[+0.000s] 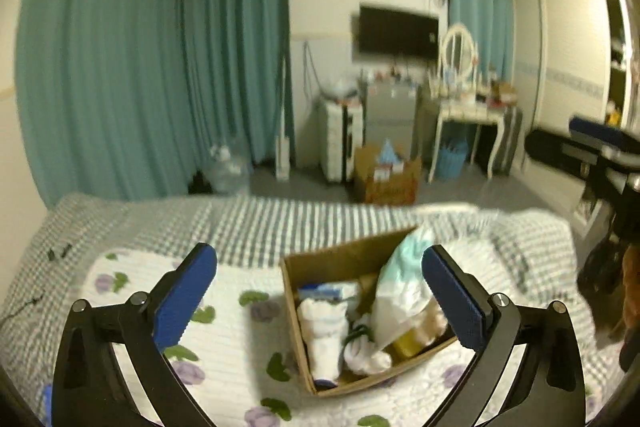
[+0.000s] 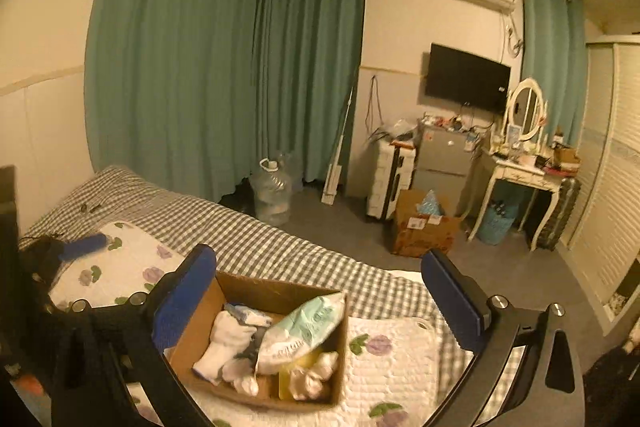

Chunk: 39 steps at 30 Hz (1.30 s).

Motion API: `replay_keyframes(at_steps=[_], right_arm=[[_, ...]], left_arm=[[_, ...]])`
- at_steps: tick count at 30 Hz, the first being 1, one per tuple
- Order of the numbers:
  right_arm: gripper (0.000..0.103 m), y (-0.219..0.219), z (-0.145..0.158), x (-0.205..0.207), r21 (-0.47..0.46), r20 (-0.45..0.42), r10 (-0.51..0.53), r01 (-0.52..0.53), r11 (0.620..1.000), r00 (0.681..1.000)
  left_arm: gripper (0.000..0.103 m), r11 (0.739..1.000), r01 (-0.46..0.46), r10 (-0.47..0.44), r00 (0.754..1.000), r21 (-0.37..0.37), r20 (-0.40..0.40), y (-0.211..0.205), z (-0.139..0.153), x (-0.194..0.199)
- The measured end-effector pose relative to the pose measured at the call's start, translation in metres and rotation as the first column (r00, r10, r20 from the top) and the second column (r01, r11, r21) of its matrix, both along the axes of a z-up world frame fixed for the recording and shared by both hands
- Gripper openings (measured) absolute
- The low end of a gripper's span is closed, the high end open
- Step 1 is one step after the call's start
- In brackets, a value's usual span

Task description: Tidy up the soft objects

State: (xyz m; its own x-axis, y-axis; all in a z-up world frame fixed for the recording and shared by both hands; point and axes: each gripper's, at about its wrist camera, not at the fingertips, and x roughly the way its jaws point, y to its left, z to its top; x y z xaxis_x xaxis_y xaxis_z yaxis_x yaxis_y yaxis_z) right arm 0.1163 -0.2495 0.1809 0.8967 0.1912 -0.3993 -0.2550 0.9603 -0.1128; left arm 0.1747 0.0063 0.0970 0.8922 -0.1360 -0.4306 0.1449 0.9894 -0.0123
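Hovering over the bed (image 2: 280, 243), I hold both claws, left claw (image 1: 320, 301) and right claw (image 2: 318, 301), spread apart and empty above the cardboard box (image 2: 240, 289) of soft things.

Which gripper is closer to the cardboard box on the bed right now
Probably the right gripper: its open fingers frame the cardboard box, one finger overlapping the box's left wall. The left gripper, also open, looks down at the box and appears slightly farther back.

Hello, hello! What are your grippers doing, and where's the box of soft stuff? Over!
Left gripper open, empty. Right gripper open, empty. Cardboard box of socks on floral quilt. Nothing blocking.
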Motion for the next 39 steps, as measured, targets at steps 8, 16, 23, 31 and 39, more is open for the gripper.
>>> replay_keyframes(at_steps=[8,16,23,31,39], right_arm=[[0.103,-0.023,-0.015,-0.064,0.049,-0.016,-0.052,0.053,0.997,0.998],[0.103,-0.029,-0.129,-0.056,0.103,-0.12,-0.045,0.057,0.993,0.992],[0.103,-0.023,-0.177,-0.055,0.036,-0.078,-0.084,0.087,0.996,0.993],[0.103,-0.025,-0.173,-0.056,0.051,-0.052,-0.088,0.09,0.995,0.995],[0.103,-0.024,-0.174,-0.056,0.043,-0.049,-0.103,0.105,0.994,0.994]], left_arm=[[0.103,0.999,-0.048,0.048,0.997,0.001,0.06,0.008,-0.001,-0.058],[0.103,0.992,-0.115,0.113,0.993,0.043,0.034,-0.001,-0.089,-0.051],[0.103,0.991,-0.121,0.119,0.992,0.063,0.028,-0.001,-0.135,-0.061],[0.103,0.992,-0.126,0.127,0.99,-0.016,0.061,0.008,-0.126,-0.067],[0.103,0.993,-0.119,0.12,0.991,-0.011,0.053,0.007,-0.127,-0.065]])
